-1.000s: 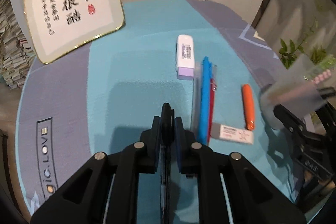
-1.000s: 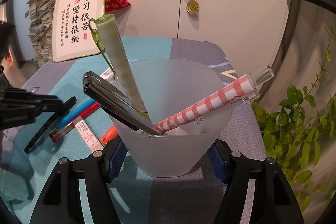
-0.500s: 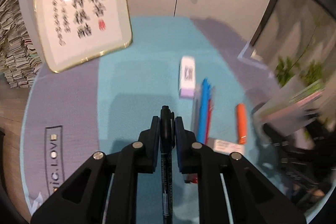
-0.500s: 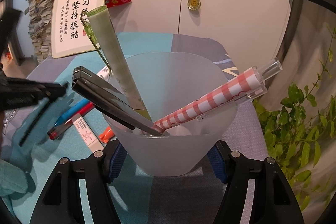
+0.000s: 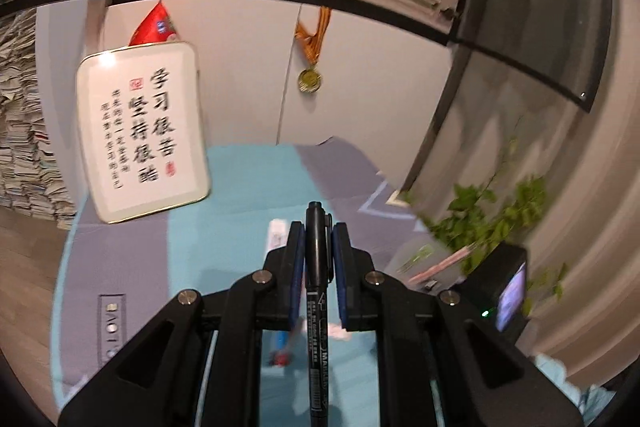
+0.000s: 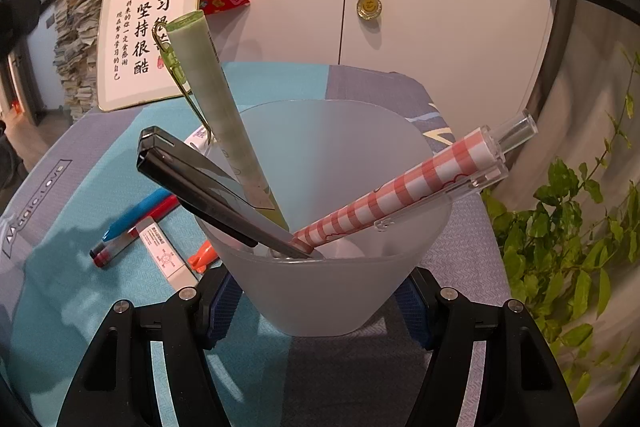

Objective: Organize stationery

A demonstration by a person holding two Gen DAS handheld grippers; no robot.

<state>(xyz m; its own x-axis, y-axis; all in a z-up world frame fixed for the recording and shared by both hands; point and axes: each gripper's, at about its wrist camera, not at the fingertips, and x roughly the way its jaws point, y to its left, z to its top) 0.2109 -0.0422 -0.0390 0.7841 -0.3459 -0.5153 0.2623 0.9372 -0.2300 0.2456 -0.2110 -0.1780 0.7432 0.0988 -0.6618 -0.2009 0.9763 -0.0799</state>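
Note:
My left gripper is shut on a black marker and holds it lifted above the table, tip pointing away. My right gripper is shut on a frosted plastic cup. The cup holds a green pen, a black clip-like item and a red-checked pen. On the blue mat lie a blue pen, a red pen, a white eraser and an orange marker, left of the cup.
A framed calligraphy board leans on the cabinet at the mat's back left. A medal hangs on the cabinet door. A green plant stands to the right. A white correction tape lies beyond my left fingers.
My left gripper has lifted and tilted up with the black marker, so the view now shows the cabinet and shelf. The right gripper with the cup has barely moved.

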